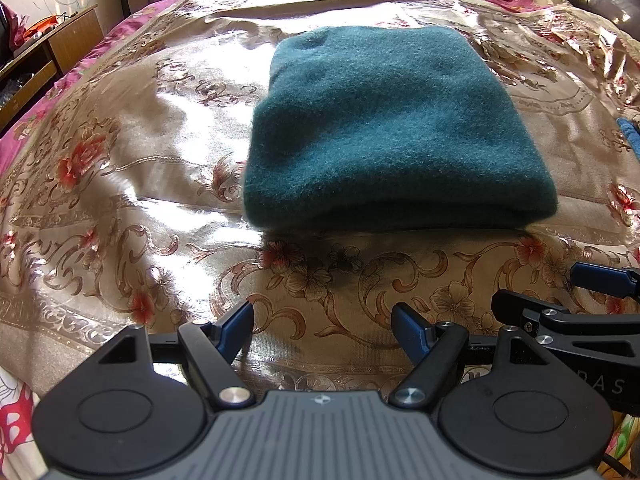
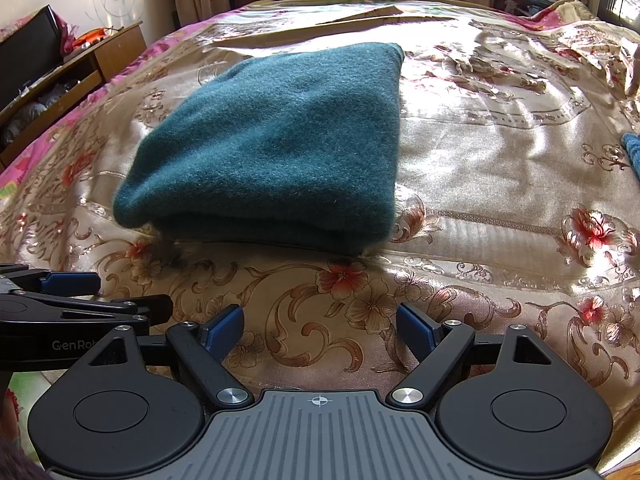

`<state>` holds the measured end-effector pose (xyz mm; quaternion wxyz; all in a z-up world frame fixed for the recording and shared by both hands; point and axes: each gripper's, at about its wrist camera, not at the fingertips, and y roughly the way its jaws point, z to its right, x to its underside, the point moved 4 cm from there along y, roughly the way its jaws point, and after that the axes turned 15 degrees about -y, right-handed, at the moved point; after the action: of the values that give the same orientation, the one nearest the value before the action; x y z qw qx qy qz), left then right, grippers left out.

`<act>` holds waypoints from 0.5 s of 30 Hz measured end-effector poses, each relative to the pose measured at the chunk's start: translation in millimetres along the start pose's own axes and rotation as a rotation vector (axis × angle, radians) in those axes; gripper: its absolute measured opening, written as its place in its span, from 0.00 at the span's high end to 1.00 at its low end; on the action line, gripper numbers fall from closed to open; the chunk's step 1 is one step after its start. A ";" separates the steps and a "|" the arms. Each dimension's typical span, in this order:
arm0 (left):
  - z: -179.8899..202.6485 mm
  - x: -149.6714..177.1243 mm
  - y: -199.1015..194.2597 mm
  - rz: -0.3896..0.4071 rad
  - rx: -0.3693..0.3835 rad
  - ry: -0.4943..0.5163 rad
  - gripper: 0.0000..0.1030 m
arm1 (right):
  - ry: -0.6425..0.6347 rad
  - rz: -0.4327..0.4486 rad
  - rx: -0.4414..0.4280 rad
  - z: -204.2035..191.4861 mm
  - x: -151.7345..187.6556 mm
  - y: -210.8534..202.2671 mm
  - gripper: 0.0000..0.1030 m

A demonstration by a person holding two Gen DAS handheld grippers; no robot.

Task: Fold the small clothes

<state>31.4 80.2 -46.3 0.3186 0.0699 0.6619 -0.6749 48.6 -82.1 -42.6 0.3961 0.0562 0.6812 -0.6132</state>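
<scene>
Along the lower edge of both views, the left claw point(image 1: 323, 326) and right claw point(image 2: 320, 327) stand with jaws spread wide and nothing between them, side by side above the glossy floral satin bedspread point(image 1: 120, 200). Beyond them, mid-frame, the teal fuzzy fleece garment point(image 1: 384, 136) lies apart from both, stacked in neat layers. Judgement: folding appears finished or nearly so. Any next move calls for pinching the near edge squarely to avoid disturbing the layers.
</scene>
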 end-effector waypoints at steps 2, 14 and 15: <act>0.6 -0.1 -0.7 0.001 0.000 0.000 0.23 | 0.000 0.000 0.000 -0.2 -0.2 0.1 0.17; 1.4 0.3 -1.5 0.004 0.000 0.001 0.23 | 0.000 0.000 0.000 0.0 0.0 -0.1 0.17; 1.4 0.1 -1.5 0.005 0.000 0.001 0.23 | 0.000 0.000 0.000 0.0 0.0 -0.1 0.17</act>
<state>31.0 78.7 -44.9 0.3200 0.0717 0.6620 -0.6739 48.6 -82.1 -42.5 0.3961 0.0561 0.6813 -0.6130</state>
